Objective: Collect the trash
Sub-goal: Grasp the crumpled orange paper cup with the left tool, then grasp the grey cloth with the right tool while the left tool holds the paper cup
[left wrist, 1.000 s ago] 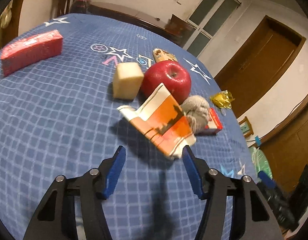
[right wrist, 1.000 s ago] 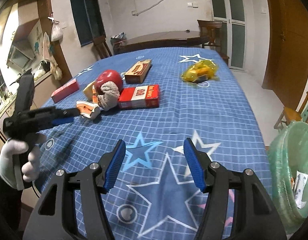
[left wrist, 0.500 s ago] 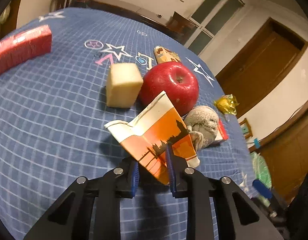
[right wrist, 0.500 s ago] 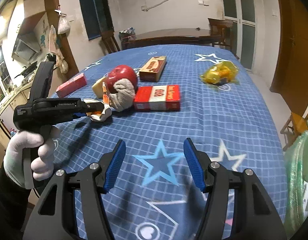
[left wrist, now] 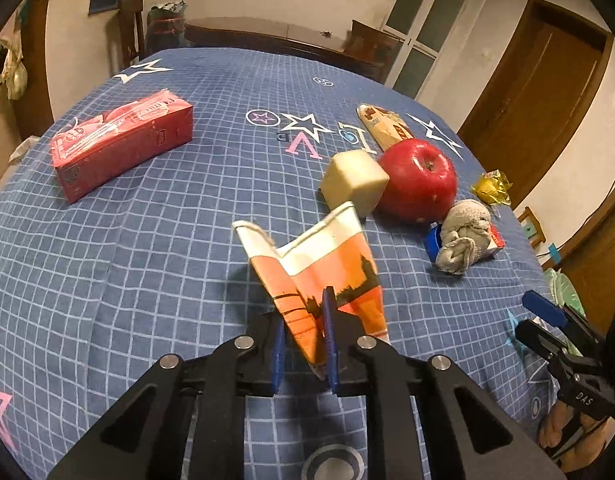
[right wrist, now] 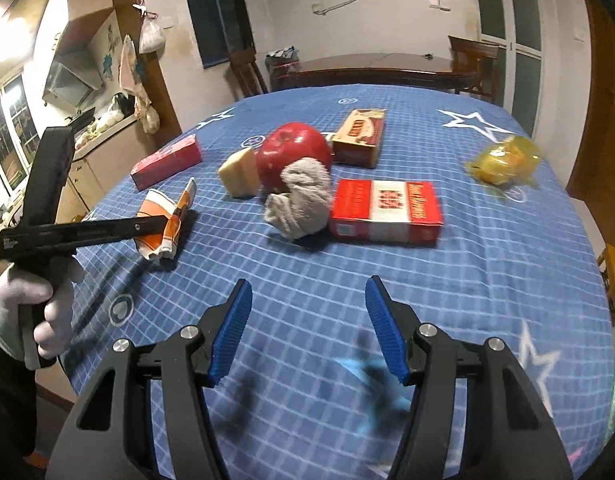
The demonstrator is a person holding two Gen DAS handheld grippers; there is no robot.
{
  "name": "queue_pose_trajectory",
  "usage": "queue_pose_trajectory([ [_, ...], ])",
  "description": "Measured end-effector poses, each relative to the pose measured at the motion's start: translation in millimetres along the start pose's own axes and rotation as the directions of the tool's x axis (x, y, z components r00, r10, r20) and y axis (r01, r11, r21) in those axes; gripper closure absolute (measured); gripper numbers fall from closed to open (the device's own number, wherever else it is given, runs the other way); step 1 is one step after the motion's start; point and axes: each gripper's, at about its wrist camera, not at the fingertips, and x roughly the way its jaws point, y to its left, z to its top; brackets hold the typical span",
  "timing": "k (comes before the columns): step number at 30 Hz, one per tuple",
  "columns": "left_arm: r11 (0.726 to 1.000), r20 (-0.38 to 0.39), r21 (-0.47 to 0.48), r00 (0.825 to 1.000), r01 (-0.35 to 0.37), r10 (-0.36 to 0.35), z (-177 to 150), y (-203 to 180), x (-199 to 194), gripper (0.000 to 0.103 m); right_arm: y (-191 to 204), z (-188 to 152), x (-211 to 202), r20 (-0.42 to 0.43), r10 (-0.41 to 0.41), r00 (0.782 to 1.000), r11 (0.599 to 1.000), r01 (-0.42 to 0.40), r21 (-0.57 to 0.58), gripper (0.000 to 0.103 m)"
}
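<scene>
My left gripper [left wrist: 305, 316] is shut on a crushed orange and white paper cup [left wrist: 319, 264] and holds it just above the blue tablecloth. In the right wrist view the same cup [right wrist: 165, 220] hangs from the left gripper at the left. My right gripper [right wrist: 309, 320] is open and empty above the cloth, near the front. A grey crumpled rag [right wrist: 301, 196] lies beside a red apple [right wrist: 293, 154]. A yellow crumpled wrapper [right wrist: 503, 160] lies at the far right.
A pale cube [left wrist: 353, 182], a red pack [left wrist: 121, 142], a red and white box [right wrist: 387, 210] and a brown box [right wrist: 359, 136] stand on the table [right wrist: 487, 280]. A blue cap [left wrist: 432, 240] lies by the rag. A green bin [left wrist: 563, 288] is past the right edge.
My left gripper moved onto the paper cup, shut on it and lifted it back from the apple. My right gripper moved in over the table, staying open.
</scene>
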Motion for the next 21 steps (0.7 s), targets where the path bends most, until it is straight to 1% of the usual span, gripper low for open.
queue_pose_trajectory([
  [3,1.0,-0.008,0.009,1.0,0.015,-0.015,-2,-3,7,0.078,6,6,1,0.011,0.004,1.0,1.0,-0.004,-0.021,0.046],
  [4,1.0,-0.005,0.008,1.0,0.02,-0.02,-2,-1,7,0.077,6,10,1,0.016,-0.001,1.0,0.999,0.001,-0.032,0.047],
  [6,0.999,-0.005,-0.006,0.999,0.034,-0.034,-2,0,10,0.077,5,22,3,0.021,-0.008,1.0,0.999,0.009,-0.05,0.062],
  [7,0.999,-0.005,-0.012,0.999,0.042,-0.042,-1,2,11,0.077,4,28,5,0.026,-0.011,1.0,0.998,0.013,-0.054,0.064],
  [10,0.999,-0.003,-0.007,0.999,0.046,-0.046,-1,1,13,0.077,-2,49,18,0.031,-0.009,0.999,0.999,0.01,-0.04,0.065],
  [13,0.999,-0.003,0.005,0.999,0.046,-0.046,0,-2,15,0.076,-5,61,43,-0.003,-0.012,1.0,0.999,0.012,-0.052,0.065],
  [16,0.999,-0.005,0.011,0.999,0.053,-0.053,1,-3,17,0.076,-5,59,61,-0.034,-0.011,0.999,0.998,0.009,-0.061,0.065],
  [17,0.998,-0.005,0.014,0.998,0.055,-0.055,2,-3,17,0.076,-2,54,61,-0.04,0.0,0.999,0.998,-0.002,-0.068,0.07],
  [20,0.998,-0.004,0.018,0.998,0.063,-0.063,3,-3,19,0.076,13,38,48,-0.034,0.046,0.998,0.99,-0.05,-0.133,0.072],
  [21,0.998,-0.003,0.018,0.998,0.063,-0.063,4,-3,19,0.076,23,28,42,-0.038,0.057,0.998,0.982,-0.063,-0.177,0.072],
])
